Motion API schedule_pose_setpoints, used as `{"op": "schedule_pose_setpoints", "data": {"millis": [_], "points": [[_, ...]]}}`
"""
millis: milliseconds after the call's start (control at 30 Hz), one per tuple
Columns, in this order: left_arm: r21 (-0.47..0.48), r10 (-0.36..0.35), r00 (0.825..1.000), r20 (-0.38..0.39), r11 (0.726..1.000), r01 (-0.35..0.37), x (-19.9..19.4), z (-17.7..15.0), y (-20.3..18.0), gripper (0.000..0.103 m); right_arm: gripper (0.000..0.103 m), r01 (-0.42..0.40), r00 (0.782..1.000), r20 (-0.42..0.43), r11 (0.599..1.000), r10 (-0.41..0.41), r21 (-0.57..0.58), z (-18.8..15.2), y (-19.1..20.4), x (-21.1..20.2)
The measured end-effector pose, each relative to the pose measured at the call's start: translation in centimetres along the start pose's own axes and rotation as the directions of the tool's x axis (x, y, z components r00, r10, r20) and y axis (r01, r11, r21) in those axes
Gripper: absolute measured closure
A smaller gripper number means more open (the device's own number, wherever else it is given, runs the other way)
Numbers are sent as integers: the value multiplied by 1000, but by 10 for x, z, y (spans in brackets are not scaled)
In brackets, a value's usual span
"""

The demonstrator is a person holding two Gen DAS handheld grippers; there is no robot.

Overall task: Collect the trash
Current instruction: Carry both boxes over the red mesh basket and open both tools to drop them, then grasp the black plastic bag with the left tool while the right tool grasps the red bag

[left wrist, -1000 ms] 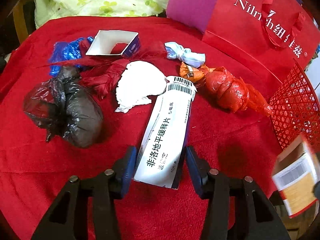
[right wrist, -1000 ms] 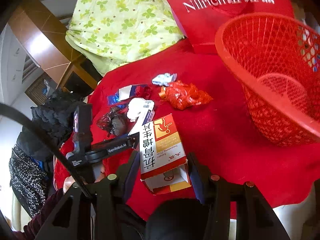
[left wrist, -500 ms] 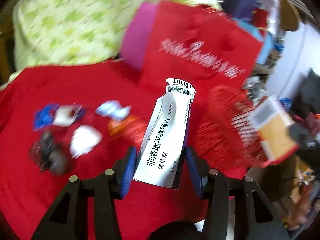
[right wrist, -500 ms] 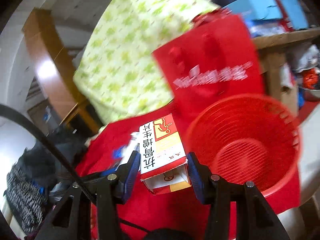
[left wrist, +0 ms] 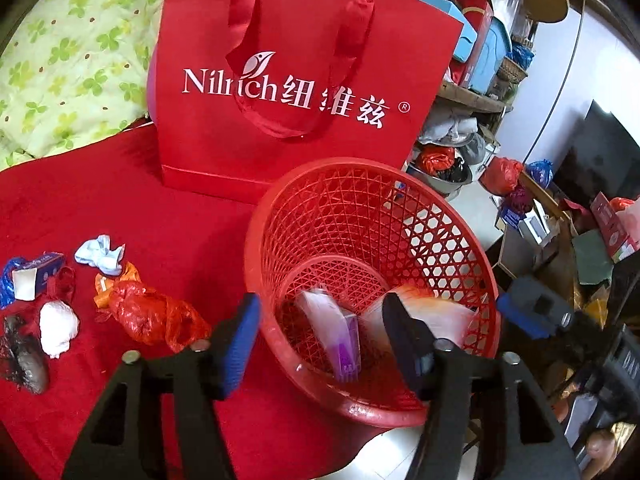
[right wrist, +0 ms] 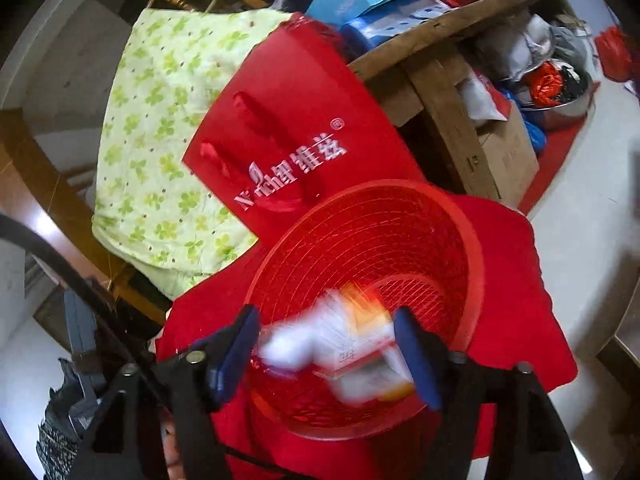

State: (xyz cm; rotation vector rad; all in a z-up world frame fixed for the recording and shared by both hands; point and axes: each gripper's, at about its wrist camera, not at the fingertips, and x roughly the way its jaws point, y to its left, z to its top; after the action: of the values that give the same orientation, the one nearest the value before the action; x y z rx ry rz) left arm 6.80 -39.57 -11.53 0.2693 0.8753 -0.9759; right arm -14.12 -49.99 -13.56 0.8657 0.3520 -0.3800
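- Left gripper [left wrist: 320, 336]: jaws have just been opening, nothing pinched. White medicine carton [left wrist: 332, 328] is loose in the red mesh basket [left wrist: 472, 256], purple end toward me.
- Right gripper [right wrist: 326, 344]: jaws have just been opening too. Orange-and-white medicine box [right wrist: 352, 344] is between them but blurred; looks like it's dropping free into the basket, pads not pressing.
- Left on the red cloth [left wrist: 160, 224]: red plastic bag wad [left wrist: 148, 316], orange scrap [left wrist: 105, 286], pale blue knotted bag [left wrist: 100, 256], white wad [left wrist: 58, 326], black bag [left wrist: 24, 356], small blue-and-white box [left wrist: 34, 280].
- Handling, my guess: all light. Bags are soft and slippery; pinch the knot or the thickest bunch, not loose film.
- Small box: thin card, crushes easily; grip across the flat sides, lightly.
- Red gift bag [left wrist: 288, 80] stands just behind the basket.
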Motion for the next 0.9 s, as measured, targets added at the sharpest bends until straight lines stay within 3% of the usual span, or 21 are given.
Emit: {"op": "schedule_pose_setpoints", "data": {"millis": [100,300,433,567,633,733,900], "points": [[-6,16,1000,21,1000,-16,-16,-14,11,38,29,-30,999,36,999,31,-21,-2,8,-12],[-71,133,990,54,989,-129,-64,-61,62,36,29,-139,986,73,978,151,-155,-17,61,-26],[-137,277,960,43,953,-269,-100,-104,115,35,29,-209,975,23,951,220,-230,-35,103,-16],[-214,416,909,19,890,-402,-131,-141,170,35,29,-260,966,-87,923,245,-285,-61,144,13],[-258,466,885,2,855,-450,-143,-157,198,35,29,-274,958,-170,909,230,-315,-78,164,36],[-325,494,869,-29,818,-475,-152,-170,235,35,29,-263,951,-256,890,174,-373,-101,186,76],[-405,480,875,-63,789,-462,-147,-170,274,35,29,-199,943,-329,883,54,-426,-122,190,153]]}}
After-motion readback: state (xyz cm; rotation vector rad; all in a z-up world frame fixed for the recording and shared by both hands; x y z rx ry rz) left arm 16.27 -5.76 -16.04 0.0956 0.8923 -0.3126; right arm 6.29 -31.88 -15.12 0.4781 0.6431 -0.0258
